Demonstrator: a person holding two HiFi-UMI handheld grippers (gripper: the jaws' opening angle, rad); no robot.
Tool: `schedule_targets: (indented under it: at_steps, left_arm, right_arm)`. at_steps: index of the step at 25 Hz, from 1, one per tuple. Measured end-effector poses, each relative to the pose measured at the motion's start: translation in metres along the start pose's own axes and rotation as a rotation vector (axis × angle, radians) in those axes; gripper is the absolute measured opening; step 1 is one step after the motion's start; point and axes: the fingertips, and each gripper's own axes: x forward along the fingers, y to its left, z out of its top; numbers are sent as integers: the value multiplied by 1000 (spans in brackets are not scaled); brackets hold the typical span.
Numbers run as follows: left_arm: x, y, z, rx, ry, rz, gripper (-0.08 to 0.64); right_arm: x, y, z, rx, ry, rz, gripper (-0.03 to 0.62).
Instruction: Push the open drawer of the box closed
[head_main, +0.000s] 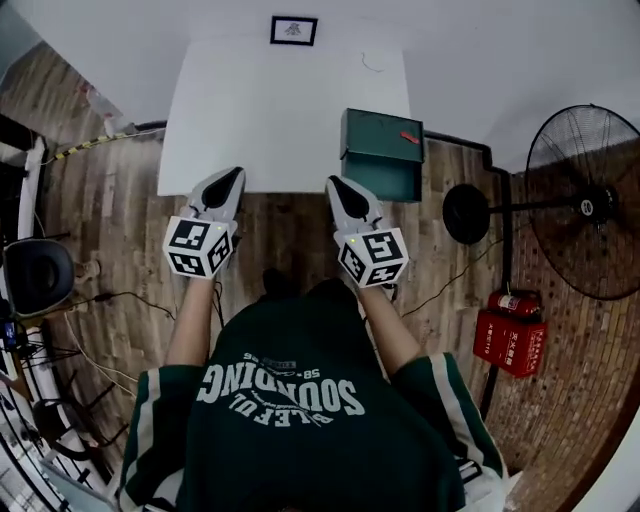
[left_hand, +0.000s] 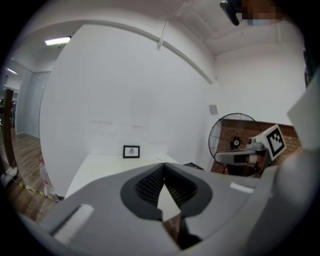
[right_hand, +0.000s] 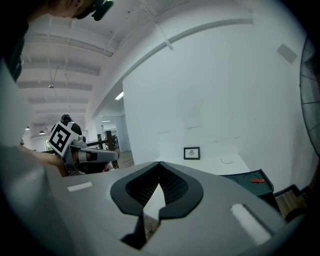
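Progress is nil as far as the head view shows: the green box (head_main: 382, 138) sits at the right near corner of the white desk (head_main: 260, 110), its drawer (head_main: 383, 182) seemingly still jutting toward the person, and nothing touches it. The left gripper (head_main: 234, 177) and right gripper (head_main: 334, 184) hover side by side at the desk's near edge, over the wooden floor (head_main: 290, 235), the right one nearer the box yet apart from it. A small framed picture (head_main: 293, 30) stands at the desk's far edge. A pedestal fan (head_main: 585, 200) and red fire extinguishers (head_main: 515, 340) stand off to the right by a brick wall (head_main: 600, 380). In the left gripper view the fingers (left_hand: 147, 185) meet at their tips with nothing between them, aimed across the desk at a white wall (left_hand: 125, 100). In the right gripper view that gripper's fingers are likewise pressed together and empty, the box low at the right with a red item (right_hand: 257, 180) on top. The whole push remains, I judge: reach the drawer front and drive it toward the far side.
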Motion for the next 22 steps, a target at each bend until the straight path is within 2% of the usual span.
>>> schedule_targets:
  at_steps: [5,12,16,22]
  left_arm:
    - [36,-16,0,11,19,-78,52]
    - [78,-57,3,33,40,-156,52]
    - [100,-73,1,41,64,-188,52]
    - [118,-89,-17,31,112,-213,52]
  right_arm:
    - [-11,-30,0,-3,-9,-69,2]
    - [-39,-96,-8,27,5,-205,2]
    - [-53,-130,-29,50,38,-275,2]
    - [-69,-159,-80,102,111,-324,2]
